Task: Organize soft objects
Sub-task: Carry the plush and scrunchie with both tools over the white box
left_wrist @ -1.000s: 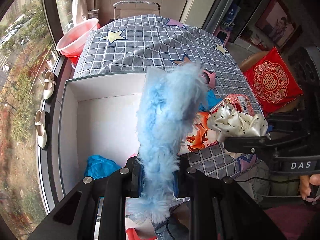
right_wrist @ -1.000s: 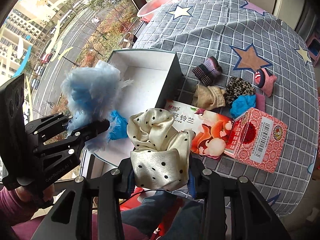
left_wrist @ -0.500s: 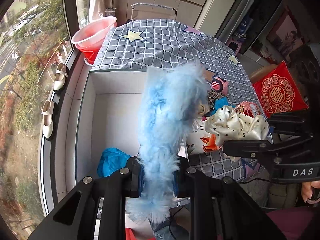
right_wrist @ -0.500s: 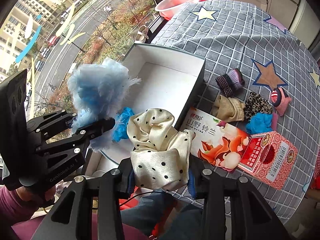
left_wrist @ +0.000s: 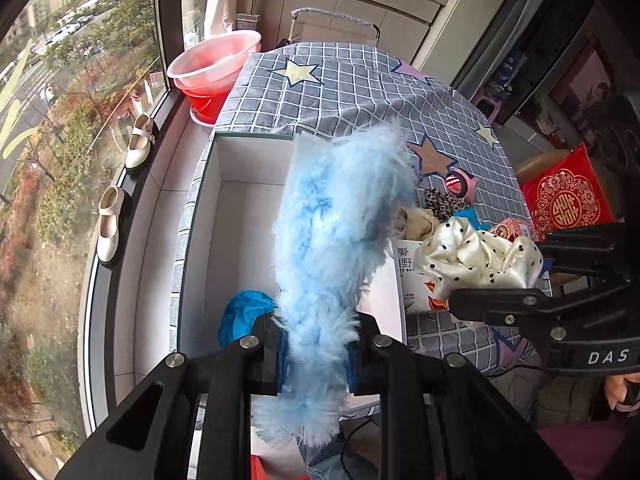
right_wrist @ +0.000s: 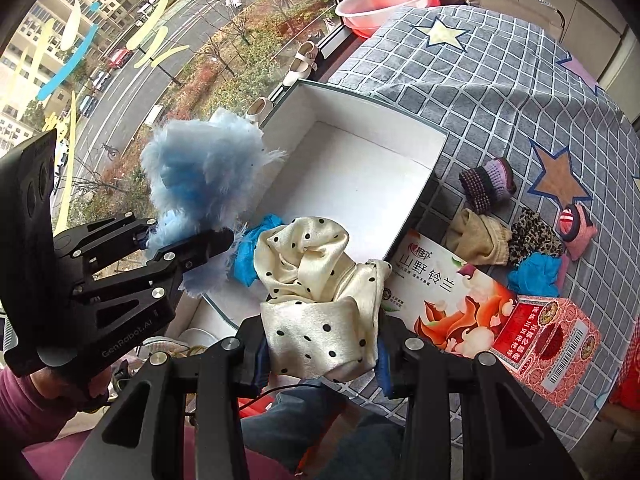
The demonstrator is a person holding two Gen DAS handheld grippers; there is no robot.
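Observation:
My left gripper [left_wrist: 316,354] is shut on a fluffy light-blue scrunchie [left_wrist: 340,232], which stands up above the near end of the open white box [left_wrist: 240,236]. From the right wrist view the same fluffy scrunchie [right_wrist: 200,176] hangs over the box's near left corner. My right gripper [right_wrist: 320,356] is shut on a cream polka-dot satin scrunchie [right_wrist: 316,280], held just above the box's near edge [right_wrist: 352,184]. A bright blue scrunchie [left_wrist: 244,314] lies inside the box at its near end. More soft items lie on the checked tablecloth [right_wrist: 500,92] to the right of the box.
Right of the box lie a flat illustrated packet [right_wrist: 448,300] and a red carton [right_wrist: 548,336]. Beyond them sit a knitted purple item [right_wrist: 486,184], a beige one [right_wrist: 478,236], a leopard one [right_wrist: 534,236], a blue one [right_wrist: 534,274] and a pink one [right_wrist: 576,226]. A pink basin [left_wrist: 214,62] stands by the window.
Both grippers have shifted sideways over the table with their scrunchies still held, and each has rolled a little. The box now sits more centred under them.

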